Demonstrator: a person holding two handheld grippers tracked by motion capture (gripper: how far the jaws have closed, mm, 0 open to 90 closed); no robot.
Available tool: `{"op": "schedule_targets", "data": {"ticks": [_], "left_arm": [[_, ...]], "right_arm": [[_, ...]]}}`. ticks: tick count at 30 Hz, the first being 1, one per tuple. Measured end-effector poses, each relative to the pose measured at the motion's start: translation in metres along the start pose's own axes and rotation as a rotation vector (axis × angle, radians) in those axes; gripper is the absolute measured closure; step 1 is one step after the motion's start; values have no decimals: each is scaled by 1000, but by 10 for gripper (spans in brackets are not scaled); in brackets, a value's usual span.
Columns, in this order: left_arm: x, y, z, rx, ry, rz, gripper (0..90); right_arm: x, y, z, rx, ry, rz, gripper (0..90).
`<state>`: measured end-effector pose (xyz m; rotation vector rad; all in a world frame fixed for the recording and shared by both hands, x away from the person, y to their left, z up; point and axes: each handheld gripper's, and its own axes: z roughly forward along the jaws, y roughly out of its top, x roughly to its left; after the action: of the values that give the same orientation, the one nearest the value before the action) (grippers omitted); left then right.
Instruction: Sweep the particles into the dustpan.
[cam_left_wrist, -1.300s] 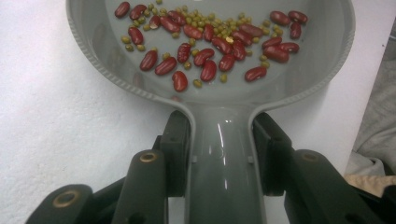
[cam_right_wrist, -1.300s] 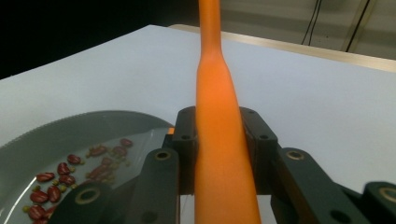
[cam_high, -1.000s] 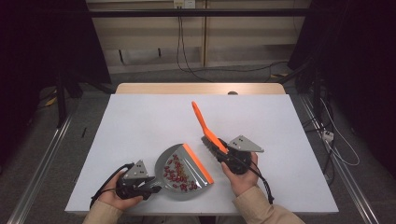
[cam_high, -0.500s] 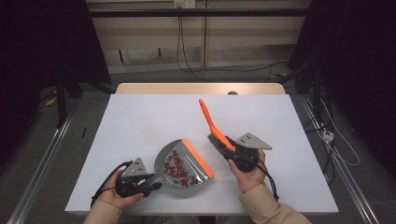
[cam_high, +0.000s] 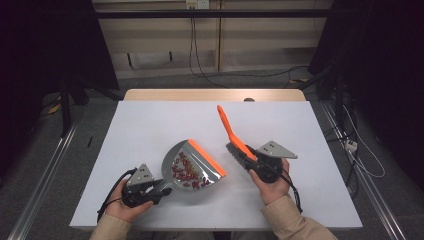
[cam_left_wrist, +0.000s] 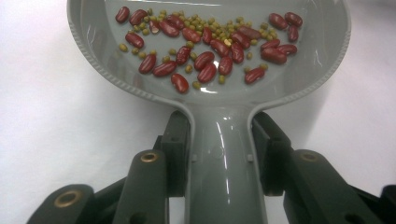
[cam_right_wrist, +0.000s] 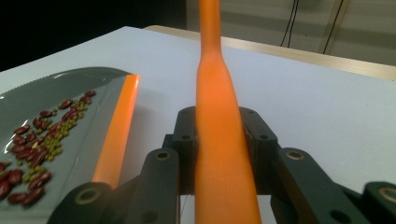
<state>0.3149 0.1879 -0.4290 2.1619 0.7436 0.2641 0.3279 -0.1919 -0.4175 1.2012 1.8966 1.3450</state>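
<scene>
Left gripper (cam_left_wrist: 219, 154) clamped on dustpan (cam_high: 192, 170) handle, beans (cam_left_wrist: 210, 46) inside, pan low on table (cam_high: 150, 125). Right gripper (cam_right_wrist: 219, 140) clamped on brush (cam_high: 231, 132), handle angled away, just right of pan's lip.

Lab: rail-framed table (cam_high: 150, 125), dangling cables (cam_high: 192, 45)

The high view is looking forward and down from above the near edge of the table (cam_high: 150, 120), taking in its whole top. The left gripper view is sitting very close, facing along the dustpan (cam_left_wrist: 224, 154). The right gripper view is facing far along the brush (cam_right_wrist: 219, 140), sharing that dustpan (cam_right_wrist: 79, 116) at its left.
</scene>
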Motion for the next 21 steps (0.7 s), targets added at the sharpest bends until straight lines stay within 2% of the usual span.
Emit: {"op": "schedule_targets", "data": {"ticks": [4,7,9,14,21], "left_arm": [[7,2,0,-42,56,-55,630],[13,2,1,-50,123,-85,630],[18,1,2,-63,155,-118,630],[29,-2,8,-47,253,-200,630],[41,-5,14,-21,340,-271,629]], "right_arm": [[-6,0,-4,-4,-12,-1,712],[-10,0,-6,-2,-18,1,712],[-14,-1,-8,-2,-23,3,712],[-19,-2,-13,-1,-40,-2,712],[-23,-3,-17,-1,-47,-3,712]]}}
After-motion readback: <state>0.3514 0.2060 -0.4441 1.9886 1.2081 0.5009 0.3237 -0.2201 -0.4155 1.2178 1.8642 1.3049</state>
